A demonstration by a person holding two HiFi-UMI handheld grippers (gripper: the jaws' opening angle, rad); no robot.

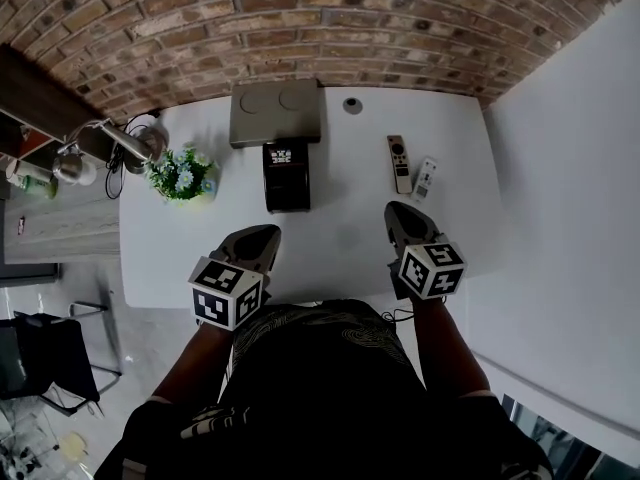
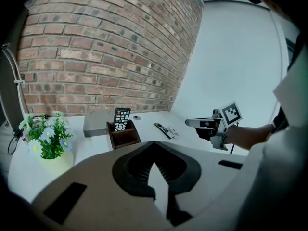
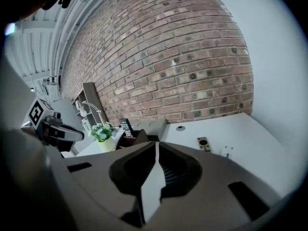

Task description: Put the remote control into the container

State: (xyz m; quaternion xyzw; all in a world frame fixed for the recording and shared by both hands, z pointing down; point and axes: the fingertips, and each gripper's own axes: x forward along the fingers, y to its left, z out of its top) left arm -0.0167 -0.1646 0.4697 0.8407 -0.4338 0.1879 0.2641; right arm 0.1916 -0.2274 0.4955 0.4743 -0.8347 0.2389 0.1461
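On the white table (image 1: pixel 340 238), a dark remote control (image 1: pixel 399 163) lies flat at the right, with a small white remote (image 1: pixel 425 179) beside it. A dark brown container (image 1: pixel 286 186) stands mid-table and holds an upright black remote with coloured buttons (image 2: pixel 121 118). My left gripper (image 1: pixel 266 232) hovers near the table's front edge, short of the container, its jaws shut on nothing. My right gripper (image 1: pixel 393 209) hangs just in front of the two flat remotes, also shut and empty. The right gripper view shows the dark remote (image 3: pixel 204 144) and the white remote (image 3: pixel 226 151) ahead of the jaws.
A grey flat box (image 1: pixel 276 111) sits behind the container against the brick wall. A potted plant with pale flowers (image 1: pixel 182 175) stands at the left, next to a desk lamp (image 1: pixel 120 143). A round cable grommet (image 1: pixel 352 105) is near the back edge.
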